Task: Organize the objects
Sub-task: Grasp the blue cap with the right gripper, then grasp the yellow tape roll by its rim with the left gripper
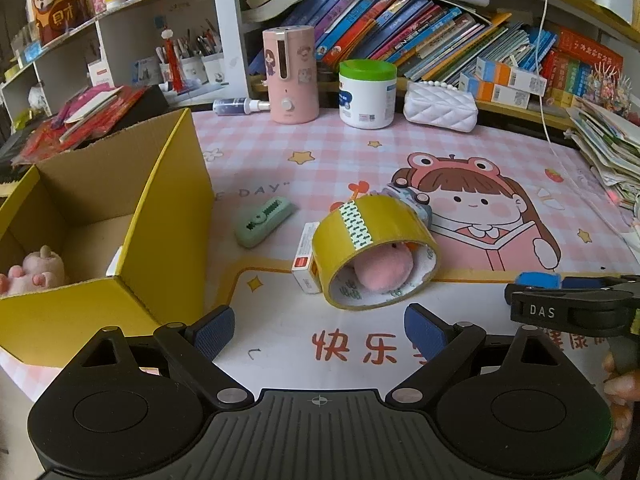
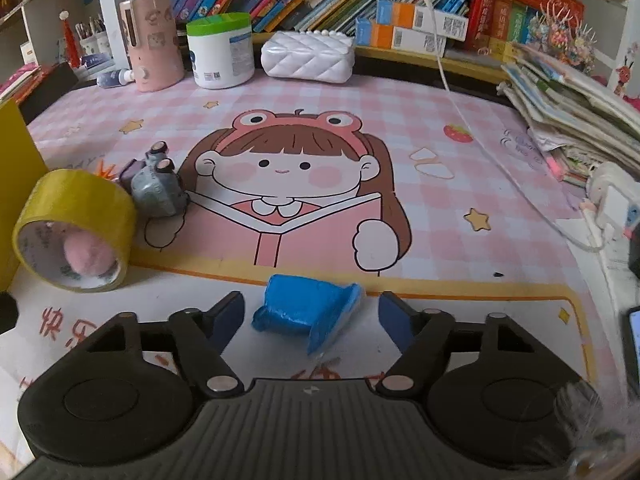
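Pink desk mat (image 2: pixel 440 92): right tool (image 2: pixel 311 314) gapes around blue roll (image 2: pixel 304 314), seemingly untouched; left tool (image 1: pixel 319 326) wide.

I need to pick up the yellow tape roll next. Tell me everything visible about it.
The yellow tape roll is wide glossy packing tape on a white printed core, its loose end marked by a patterned tab. It lies tilted on the desk mat, opening facing the cameras, a pink plush inside. A small white box and a grey toy touch it.

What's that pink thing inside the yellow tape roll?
A fuzzy pink plush toy sits in the hollow of the tape roll, which lies on its side. Only its rounded end shows; the roll's wall covers the rest.
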